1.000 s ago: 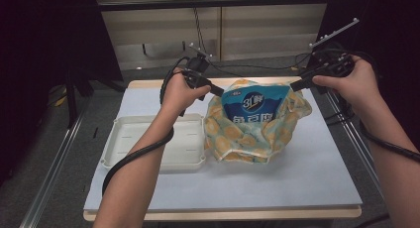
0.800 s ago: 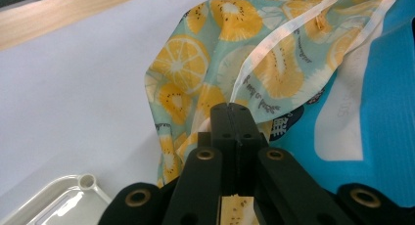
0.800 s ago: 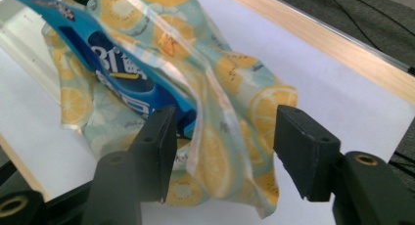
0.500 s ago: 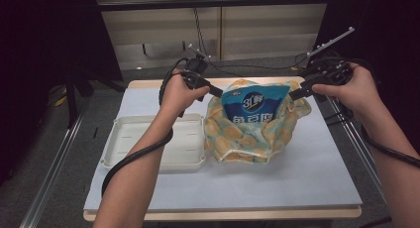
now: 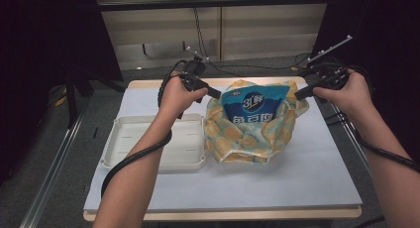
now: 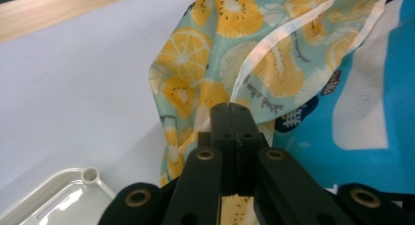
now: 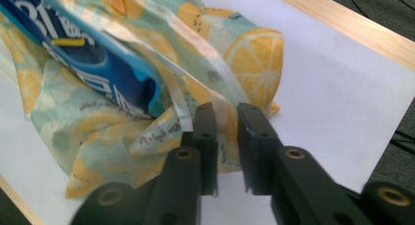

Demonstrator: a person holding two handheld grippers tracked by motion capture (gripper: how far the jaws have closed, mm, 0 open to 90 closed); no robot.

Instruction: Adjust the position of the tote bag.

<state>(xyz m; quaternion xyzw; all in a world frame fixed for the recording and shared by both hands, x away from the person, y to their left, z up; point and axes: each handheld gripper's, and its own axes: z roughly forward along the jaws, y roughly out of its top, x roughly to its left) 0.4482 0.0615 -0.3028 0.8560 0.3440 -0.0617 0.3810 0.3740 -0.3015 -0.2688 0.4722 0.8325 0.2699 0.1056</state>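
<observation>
Letting go on the right: right gripper (image 7: 225,118) has opened off the fruit-print bag (image 5: 247,134) mid-surface, left gripper (image 6: 231,112) still clamped on its rim, blue packet (image 5: 255,109) sticking out, prob. coming out next.

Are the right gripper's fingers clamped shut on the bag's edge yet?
No. In the right gripper view the right gripper has a clear gap between its fingers, with the fruit-print bag fabric sitting loosely between them.
</observation>
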